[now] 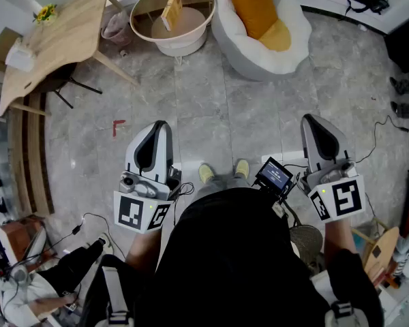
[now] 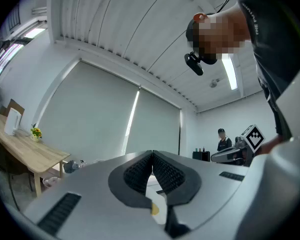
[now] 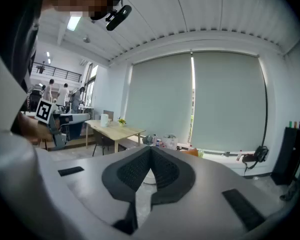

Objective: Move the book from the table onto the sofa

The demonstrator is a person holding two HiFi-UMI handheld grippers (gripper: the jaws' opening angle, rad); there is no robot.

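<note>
The left gripper (image 1: 155,129) and right gripper (image 1: 313,122) are held side by side above the floor, well apart from the furniture. Both pairs of jaws are closed tip to tip with nothing between them. The book (image 1: 172,9) stands on the round table (image 1: 184,45), near the white sofa (image 1: 259,63) with its orange cushion (image 1: 252,5).

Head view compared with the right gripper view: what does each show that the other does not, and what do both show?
Only the head view: the book standing on the round table, the person's yellow shoes and a red mark on the floor. Only the right gripper view: the window blinds and the ceiling with its lamp. Both: the wooden table with yellow flowers, the left gripper and the right gripper, its jaws shut and empty.
</note>
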